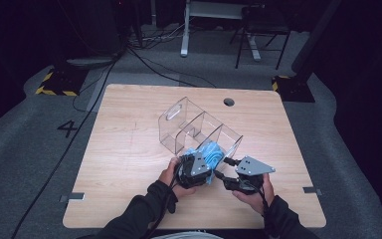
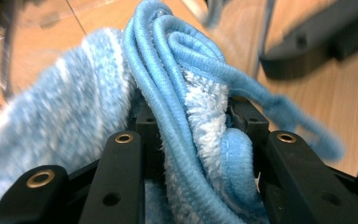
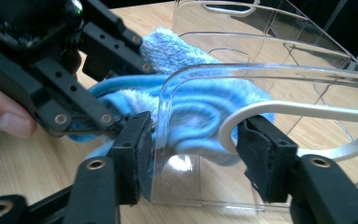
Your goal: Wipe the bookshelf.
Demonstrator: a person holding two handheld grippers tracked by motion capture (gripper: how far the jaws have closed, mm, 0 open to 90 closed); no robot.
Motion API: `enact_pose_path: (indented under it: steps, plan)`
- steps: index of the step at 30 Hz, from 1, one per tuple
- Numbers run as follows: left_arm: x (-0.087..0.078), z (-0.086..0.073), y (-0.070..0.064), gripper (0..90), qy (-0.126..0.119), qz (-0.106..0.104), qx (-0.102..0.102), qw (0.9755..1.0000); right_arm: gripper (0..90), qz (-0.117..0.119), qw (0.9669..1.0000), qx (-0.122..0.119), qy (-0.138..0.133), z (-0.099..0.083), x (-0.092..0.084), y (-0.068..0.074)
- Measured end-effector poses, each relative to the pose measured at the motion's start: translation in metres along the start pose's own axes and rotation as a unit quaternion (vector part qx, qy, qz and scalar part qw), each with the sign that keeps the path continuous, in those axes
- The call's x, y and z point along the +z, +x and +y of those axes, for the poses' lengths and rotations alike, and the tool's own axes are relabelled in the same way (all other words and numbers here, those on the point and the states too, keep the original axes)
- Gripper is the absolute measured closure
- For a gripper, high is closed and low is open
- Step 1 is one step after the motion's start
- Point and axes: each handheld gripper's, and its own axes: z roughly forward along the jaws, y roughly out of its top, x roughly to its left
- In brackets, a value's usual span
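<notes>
At the table's near edge — left gripper [image 1: 202, 167] clamped on a bundled light-blue fluffy cloth with corded loops [image 2: 177, 107], held at the clear plastic divided organiser's [image 1: 199, 127] near end. Right gripper [image 3: 193, 154] pinches that end wall — pads on either side.

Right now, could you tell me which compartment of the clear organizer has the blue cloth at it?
The nearest compartment, closest to both grippers; the farther ones hold nothing.

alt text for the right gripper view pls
The right gripper has its black jaws on either side of the end wall of a clear plastic organizer. Just behind that wall, the left gripper holds fluffy blue socks over a wooden table.
</notes>
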Motion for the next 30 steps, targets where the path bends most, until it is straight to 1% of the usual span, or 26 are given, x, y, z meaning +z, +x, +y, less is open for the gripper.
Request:
enact_pose_path:
  steps: [1, 2, 4, 5, 6, 7, 9, 10, 11, 13, 14, 15, 16, 17, 19, 23, 25, 26, 28, 30]
  plan:
    - [0.0, 0.0, 0.0, 62.9, 0.0, 0.0, 0.0, 1.0, 44.6, 0.0, 1.0, 0.0, 0.0, 0.0, 0.0, 0.0]
    - [0.006, -0.001, 0.0, 62.9, 0.0, 0.003, -0.005, 1.0, 43.8, -0.005, 1.0, 0.003, -0.001, 0.0, 0.001, 0.0]
    - [0.009, -0.001, 0.001, 62.6, -0.001, 0.004, -0.007, 1.0, 43.7, -0.007, 1.0, 0.006, -0.001, 0.0, 0.001, 0.0]
    - [0.012, -0.002, 0.001, 62.6, -0.005, 0.001, -0.009, 0.9999, 43.3, -0.01, 0.9999, 0.008, -0.001, 0.0, 0.002, -0.001]
    - [0.015, -0.002, 0.002, 62.7, -0.005, 0.0, -0.011, 0.9999, 43.2, -0.017, 0.9998, 0.013, -0.001, 0.0, 0.002, -0.002]
    - [0.019, -0.002, 0.002, 62.7, -0.002, 0.001, -0.009, 1.0, 43.2, -0.022, 0.9996, 0.016, -0.001, 0.0, 0.003, -0.003]
    - [0.028, -0.005, 0.003, 63.0, 0.009, -0.004, -0.011, 0.9999, 43.5, -0.028, 0.9994, 0.022, -0.002, 0.0, 0.003, -0.005]
    - [0.033, -0.007, 0.002, 63.2, 0.018, -0.003, -0.008, 0.9998, 44.1, -0.031, 0.9992, 0.025, -0.002, -0.001, 0.003, -0.007]
    - [0.036, -0.008, 0.001, 63.4, 0.026, -0.003, -0.005, 0.9996, 44.5, -0.035, 0.9991, 0.024, -0.001, -0.001, 0.004, -0.007]
    - [0.039, -0.01, 0.001, 63.7, 0.029, -0.004, -0.006, 0.9996, 45.1, -0.041, 0.9989, 0.022, 0.001, -0.001, 0.005, -0.007]
    - [0.043, -0.011, 0.001, 63.7, 0.037, -0.004, -0.007, 0.9993, 45.1, -0.041, 0.9989, 0.022, 0.001, -0.001, 0.005, -0.007]
    - [0.046, -0.012, 0.001, 64.1, 0.046, -0.006, -0.005, 0.9989, 46.0, -0.05, 0.9986, 0.02, 0.002, -0.001, 0.005, -0.007]
    - [0.048, -0.012, 0.0, 64.2, 0.053, -0.005, -0.004, 0.9986, 46.0, -0.052, 0.9985, 0.02, 0.002, -0.001, 0.006, -0.008]
    - [0.05, -0.012, 0.0, 64.6, 0.054, -0.007, -0.006, 0.9985, 45.9, -0.052, 0.9984, 0.02, 0.001, -0.001, 0.007, -0.008]
    - [0.051, -0.011, 0.003, 65.7, 0.063, -0.018, -0.011, 0.9978, 45.8, -0.056, 0.9982, 0.022, 0.0, 0.0, 0.008, -0.009]
    - [0.049, -0.01, 0.007, 67.2, 0.077, -0.044, -0.008, 0.996, 45.3, -0.059, 0.9981, 0.019, 0.005, 0.0, 0.009, -0.009]
    - [0.046, -0.011, 0.008, 67.3, 0.081, -0.054, -0.008, 0.9952, 45.2, -0.06, 0.998, 0.019, 0.008, 0.002, 0.01, -0.009]
    - [0.046, -0.011, 0.008, 67.3, 0.081, -0.054, -0.008, 0.9952, 45.2, -0.06, 0.998, 0.019, 0.008, 0.002, 0.01, -0.009]
    - [0.042, -0.013, 0.006, 67.5, 0.09, -0.062, 0.003, 0.994, 45.1, -0.058, 0.9981, 0.018, 0.008, 0.002, 0.01, -0.01]
    - [0.038, -0.013, 0.004, 67.3, 0.106, -0.073, 0.017, 0.9916, 45.1, -0.057, 0.9982, 0.019, 0.008, 0.001, 0.01, -0.01]
